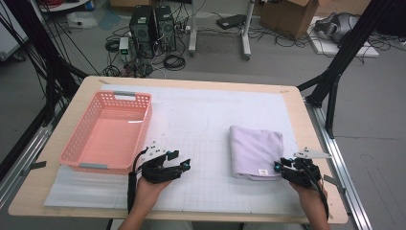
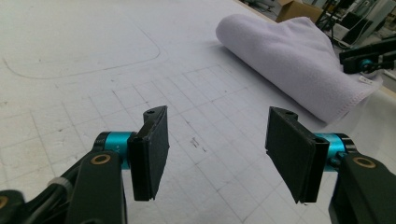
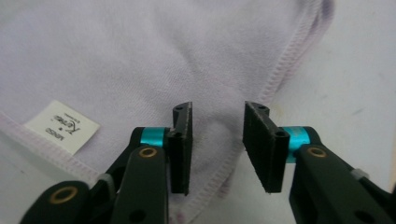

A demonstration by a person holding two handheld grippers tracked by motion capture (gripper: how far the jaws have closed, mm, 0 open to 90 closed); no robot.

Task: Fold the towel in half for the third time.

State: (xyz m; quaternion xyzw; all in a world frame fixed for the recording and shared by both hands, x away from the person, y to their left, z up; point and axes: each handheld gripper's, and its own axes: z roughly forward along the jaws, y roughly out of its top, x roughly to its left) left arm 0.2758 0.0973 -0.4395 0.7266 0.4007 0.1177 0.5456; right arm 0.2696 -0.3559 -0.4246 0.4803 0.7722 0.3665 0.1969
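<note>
We take the folded lilac towel (image 1: 254, 151) as our landmark: it lies on the white gridded mat (image 1: 201, 143) of the bench (image 1: 292, 98), well apart from the pink basket (image 1: 109, 132) on its far left.

Nearest to us, our right gripper (image 3: 217, 140) hangs over the towel's near right corner, fingers (image 3: 182, 140) parted with a narrow gap and nothing pressed between them. The stitched hem (image 3: 280, 70) runs under that gap, and the white label (image 3: 61, 126) sits to one side of it. To grip well, we judge we should lower until both pads straddle the corner, take in every layer of the fold, then close firmly; a shallow bite would likely lift one layer and spill the fold open. Whether the corner holds two layers or more we cannot quite tell from the right gripper view.

Left of the towel, our left gripper (image 1: 178, 163) rests low over bare mat, fingers (image 2: 150, 149) wide apart and empty. We should bring it to the towel's near left edge so both corners rise together, keeping the cloth level on its way to the basket.
</note>
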